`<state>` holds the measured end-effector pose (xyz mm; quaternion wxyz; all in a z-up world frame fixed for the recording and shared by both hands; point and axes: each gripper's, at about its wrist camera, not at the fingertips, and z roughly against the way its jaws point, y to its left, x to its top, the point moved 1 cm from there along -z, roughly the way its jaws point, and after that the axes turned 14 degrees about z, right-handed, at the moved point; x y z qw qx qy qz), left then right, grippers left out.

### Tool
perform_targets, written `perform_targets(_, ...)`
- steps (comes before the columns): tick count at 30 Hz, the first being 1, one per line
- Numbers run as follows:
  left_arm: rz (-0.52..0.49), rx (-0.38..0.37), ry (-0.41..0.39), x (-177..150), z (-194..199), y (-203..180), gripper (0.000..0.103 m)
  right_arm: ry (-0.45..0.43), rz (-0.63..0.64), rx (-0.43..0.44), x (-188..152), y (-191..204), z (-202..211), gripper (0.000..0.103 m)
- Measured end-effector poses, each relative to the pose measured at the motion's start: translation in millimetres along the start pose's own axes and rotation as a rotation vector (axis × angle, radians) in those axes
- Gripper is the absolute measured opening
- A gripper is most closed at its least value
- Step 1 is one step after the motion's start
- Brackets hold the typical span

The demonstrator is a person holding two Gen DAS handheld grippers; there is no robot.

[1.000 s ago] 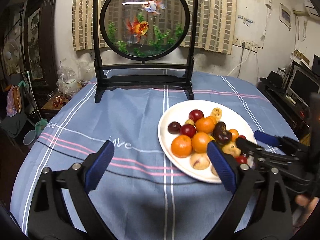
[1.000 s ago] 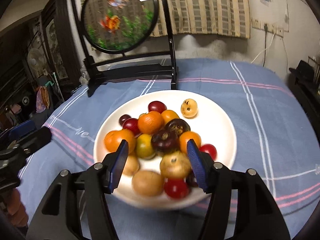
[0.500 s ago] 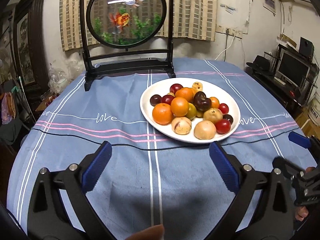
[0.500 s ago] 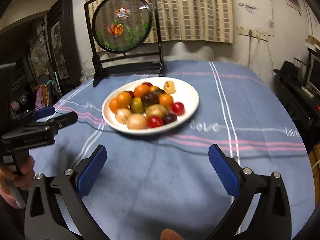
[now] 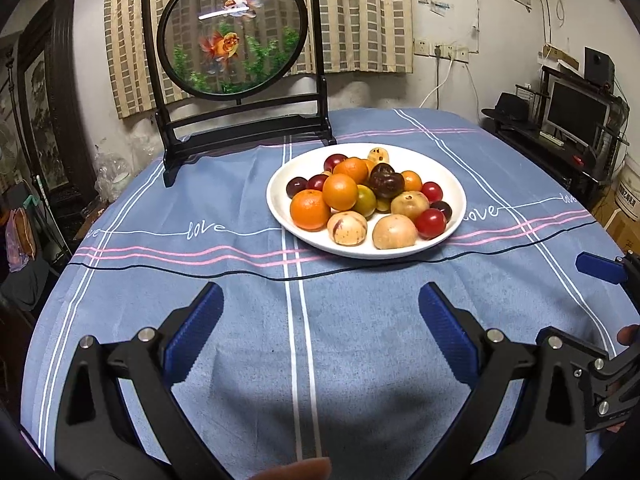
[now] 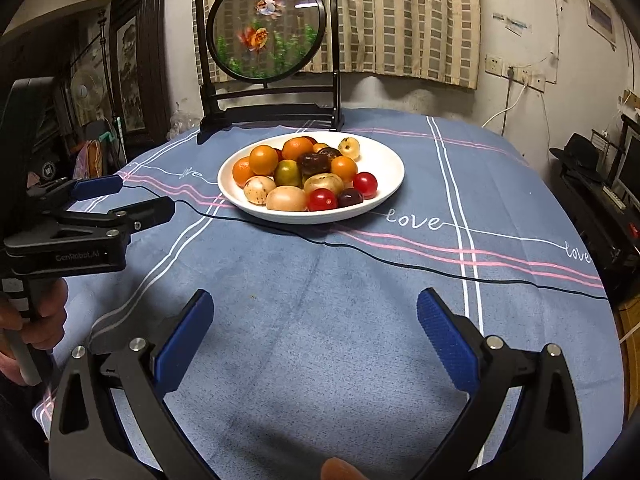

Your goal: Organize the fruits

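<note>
A white plate sits mid-table, heaped with several fruits: oranges, red cherry tomatoes, dark plums, pale tan fruits. My left gripper hangs open over bare blue cloth, well short of the plate. My right gripper is also open and empty, over the cloth nearer than the plate. In the right wrist view the left gripper shows at the left edge, held by a hand.
A blue tablecloth with white and pink stripes covers the round table. A black-framed round goldfish screen stands behind the plate. A thin black cord crosses the cloth. Shelves and a monitor stand at the right.
Both grippers drew back from the plate toward the table's near edge. The right gripper's jaws widened from straddling the plate's front fruits to fully open over bare cloth.
</note>
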<state>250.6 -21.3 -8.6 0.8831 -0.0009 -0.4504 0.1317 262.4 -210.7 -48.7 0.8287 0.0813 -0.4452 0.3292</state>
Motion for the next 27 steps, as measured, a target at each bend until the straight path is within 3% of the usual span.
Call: perform_targets(27, 0.013, 0.002, -0.018, -1.2, 0.5, 4.8, 0.101, 0.026, -0.001, -0.012, -2.6, 0.0, -6.2, 0.102)
